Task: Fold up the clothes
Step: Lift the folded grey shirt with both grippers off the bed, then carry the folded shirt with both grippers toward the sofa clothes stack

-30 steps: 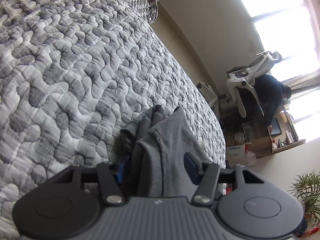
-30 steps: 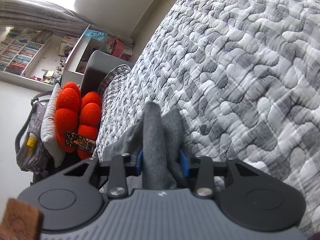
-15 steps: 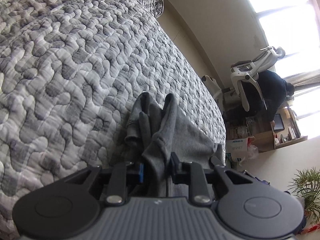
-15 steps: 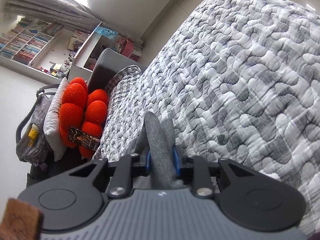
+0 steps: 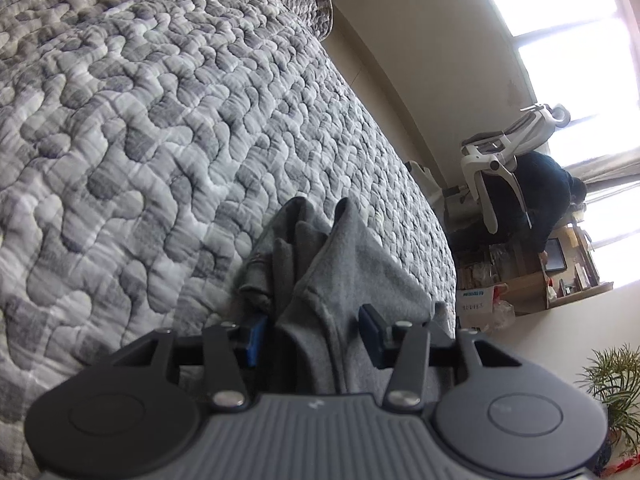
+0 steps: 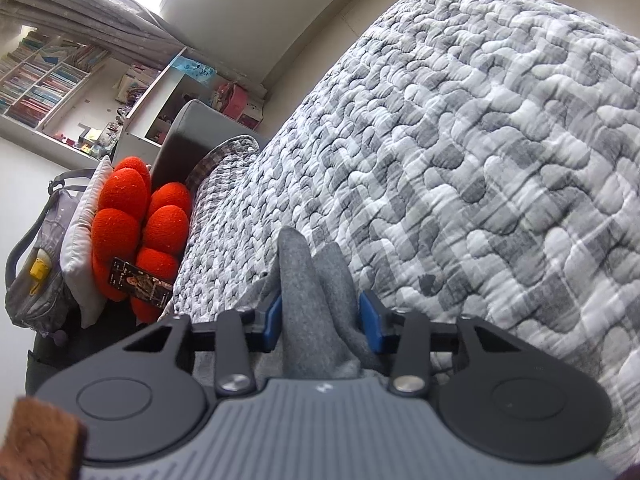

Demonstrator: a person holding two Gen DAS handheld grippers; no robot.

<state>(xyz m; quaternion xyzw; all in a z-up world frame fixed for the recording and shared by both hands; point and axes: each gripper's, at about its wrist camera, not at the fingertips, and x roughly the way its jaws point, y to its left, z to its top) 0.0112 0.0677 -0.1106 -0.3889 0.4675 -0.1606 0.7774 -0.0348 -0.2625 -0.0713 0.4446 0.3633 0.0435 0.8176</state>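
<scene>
Opening, both tongs, left tongs (image 5: 308,330) and right tongs (image 6: 320,318), loosen around soft, limp grey garment (image 5: 352,256) bunched on the bed (image 5: 160,120); hems grip best.

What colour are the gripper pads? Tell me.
Blue pads, clearest in the right wrist view.

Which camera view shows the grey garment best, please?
The left wrist view: there the grey garment spreads wider, showing a seam and several folds on the quilt. The right wrist view shows only a narrow bunched ridge of it.
</scene>
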